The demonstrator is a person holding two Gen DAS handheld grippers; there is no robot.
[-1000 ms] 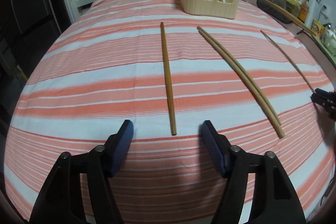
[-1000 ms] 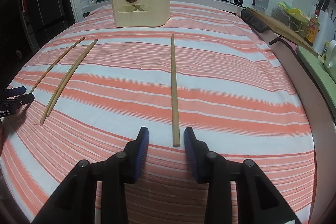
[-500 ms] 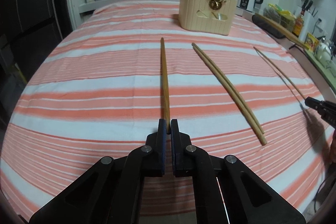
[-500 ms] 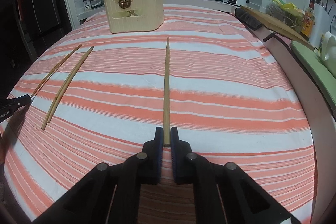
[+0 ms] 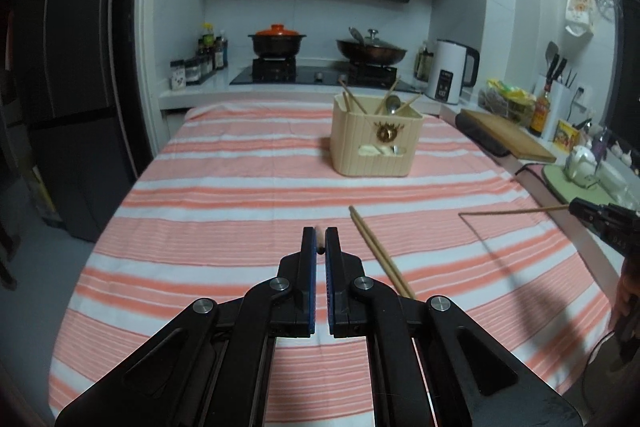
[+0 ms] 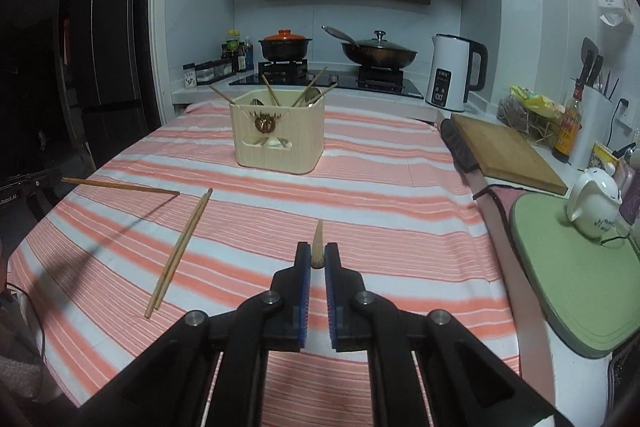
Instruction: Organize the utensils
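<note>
Upright, the beige caddy holds chopsticks and spoons; each hand-held gripper clamps one chopstick.

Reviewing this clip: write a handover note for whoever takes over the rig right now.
Left gripper: shut on one long wooden chopstick, lifted off the striped cloth.
Right gripper: shut on another wooden chopstick, also lifted.
A pair of chopsticks lies on the cloth between them.
Cream plastic utensil caddy at the far end already holds some utensils.
Left: drop both held chopsticks in the caddy, then fetch the pair.
</note>
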